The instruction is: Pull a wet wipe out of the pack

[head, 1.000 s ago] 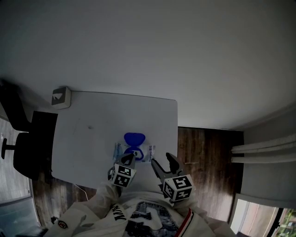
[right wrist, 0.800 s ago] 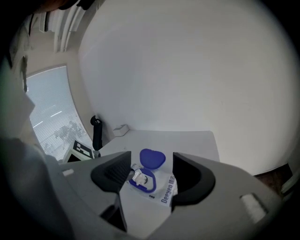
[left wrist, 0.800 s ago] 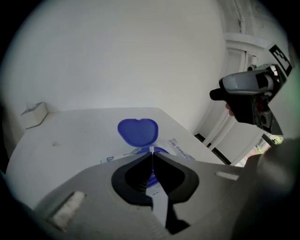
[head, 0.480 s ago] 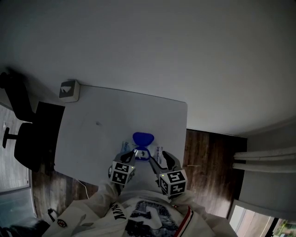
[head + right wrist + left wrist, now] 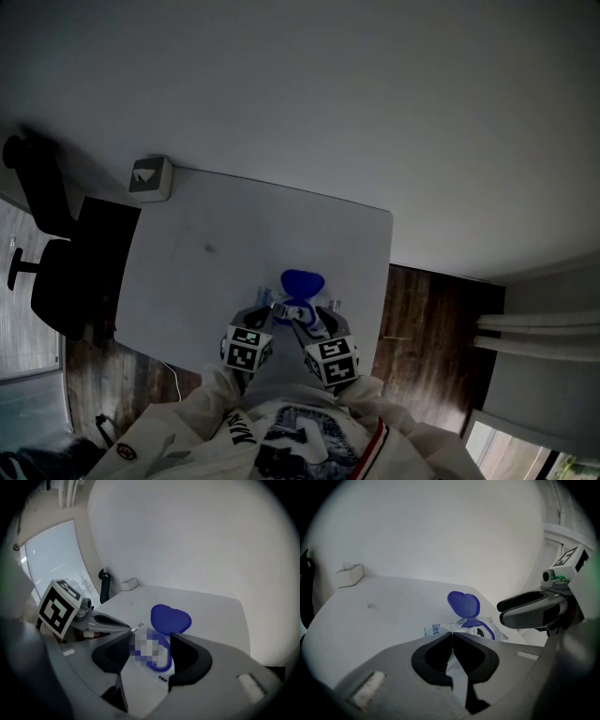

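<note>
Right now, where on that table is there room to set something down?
Bare: the table between the white box at its far left corner and the blue lid, and the far right corner. Crowded: the near edge, where left tongs and right tongs crowd the wet wipe pack.

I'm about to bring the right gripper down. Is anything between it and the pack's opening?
Nothing visible. The right gripper hangs open above the pack, the blue lid is flipped back behind the opening, and the shut left gripper sits at the pack's left edge, clear of it.
</note>
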